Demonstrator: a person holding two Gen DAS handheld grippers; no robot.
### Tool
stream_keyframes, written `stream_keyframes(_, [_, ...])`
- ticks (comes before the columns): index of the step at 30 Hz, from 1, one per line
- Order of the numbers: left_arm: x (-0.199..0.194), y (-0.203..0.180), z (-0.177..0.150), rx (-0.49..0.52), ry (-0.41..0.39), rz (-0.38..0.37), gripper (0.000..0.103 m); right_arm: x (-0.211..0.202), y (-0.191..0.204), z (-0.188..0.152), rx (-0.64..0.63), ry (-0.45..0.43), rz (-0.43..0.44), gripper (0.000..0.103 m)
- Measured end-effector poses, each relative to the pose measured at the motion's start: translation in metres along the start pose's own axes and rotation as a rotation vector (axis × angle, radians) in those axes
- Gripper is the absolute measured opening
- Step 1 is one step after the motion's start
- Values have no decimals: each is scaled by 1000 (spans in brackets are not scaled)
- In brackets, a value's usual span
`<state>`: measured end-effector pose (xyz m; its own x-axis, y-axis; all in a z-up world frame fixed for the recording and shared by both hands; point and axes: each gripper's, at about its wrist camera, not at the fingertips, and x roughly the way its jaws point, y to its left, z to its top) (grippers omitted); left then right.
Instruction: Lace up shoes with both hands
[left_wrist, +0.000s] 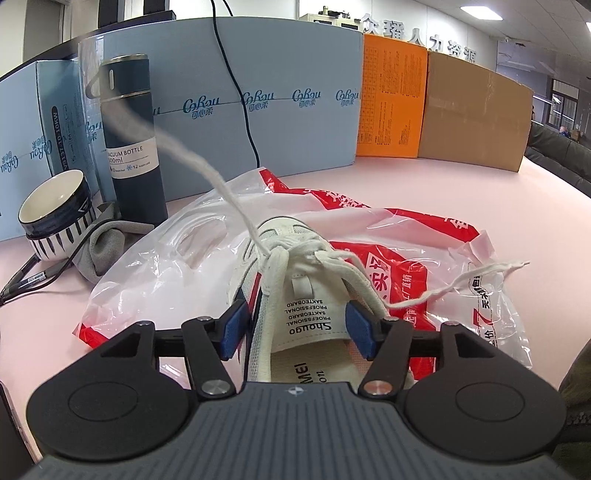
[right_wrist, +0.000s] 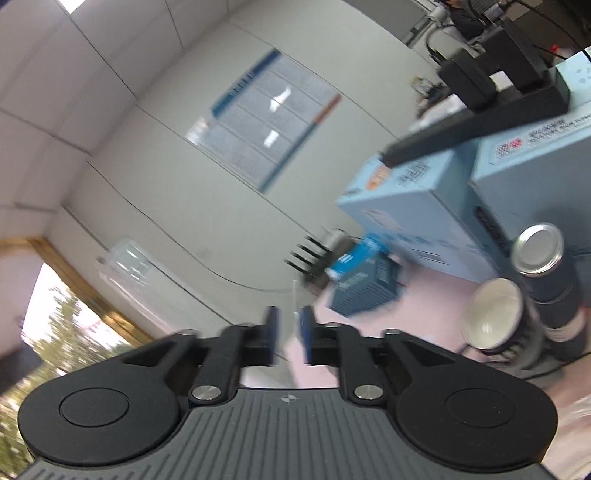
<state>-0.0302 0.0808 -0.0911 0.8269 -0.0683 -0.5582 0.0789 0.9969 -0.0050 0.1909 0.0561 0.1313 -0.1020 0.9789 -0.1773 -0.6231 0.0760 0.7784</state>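
**Lace pulled taut, shoe held only by 1 side**

The left hand-held gripper (left_wrist: 295, 326) sits right at the heel opening of the white shoe (left_wrist: 295, 280), its blue pads spread wide on either side of the collar and tongue, clamping nothing. Just ahead of it the laces (left_wrist: 295, 256) cross in a loose tangle over the tongue. 1 lace end (left_wrist: 207, 166) runs taut up and to the left past the dark flask (left_wrist: 131, 140), out of the frame; the other end (left_wrist: 465, 280) lies slack to the right on the plastic bag (left_wrist: 424, 266) that the shoe rests on, on the pink desk (left_wrist: 461, 184).

The right hand-held gripper (right_wrist: 290, 334) is raised and tilted toward the wall, its view blurred; its pads stand narrow, with a thin pale strand between them that may be the lace, though I cannot tell whether it is gripped.

Risks, as I judge them: the bag is slippery, so a hard pull could drag or tip the shoe, since nothing pins it. The lace could slip from a weak pinch, or sweep against the flask and the bowl (left_wrist: 55, 218) beside it.
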Motion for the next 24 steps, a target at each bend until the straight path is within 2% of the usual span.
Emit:
stream_keyframes(1, [0, 0, 0, 1, 0, 3, 55, 1, -4, -4, -13, -4, -28, 44])
stream_keyframes(2, [-2, 0, -1, 2, -5, 6, 55, 1, -9, -8, -23, -7, -47, 48])
stream_keyframes(4, [-5, 0, -1, 3, -15, 12, 55, -2, -17, -13, -46, -15, -88, 49])
stream_keyframes(6, [-6, 1, -1, 3, -22, 17, 55, -13, -25, -19, -41, -29, -123, 56])
stream_keyframes(7, [-7, 2, -1, 4, -24, 20, 55, -18, -29, -21, -39, -36, -140, 64])
stream_keyframes(11, [-9, 4, -1, 5, -32, 34, 56, -64, -44, -41, -51, -102, -189, 77])
stream_keyframes(12, [-10, 6, -1, 4, -36, 40, 57, -79, -49, -48, -48, -122, -207, 78])
stream_keyframes(16, [-13, 12, -1, -21, -66, 77, 69, -138, -69, -115, 68, -218, -355, 79])
stream_keyframes(24, [-10, 12, -1, -41, -64, 102, 71, -258, -110, -250, 304, -407, -649, 78])
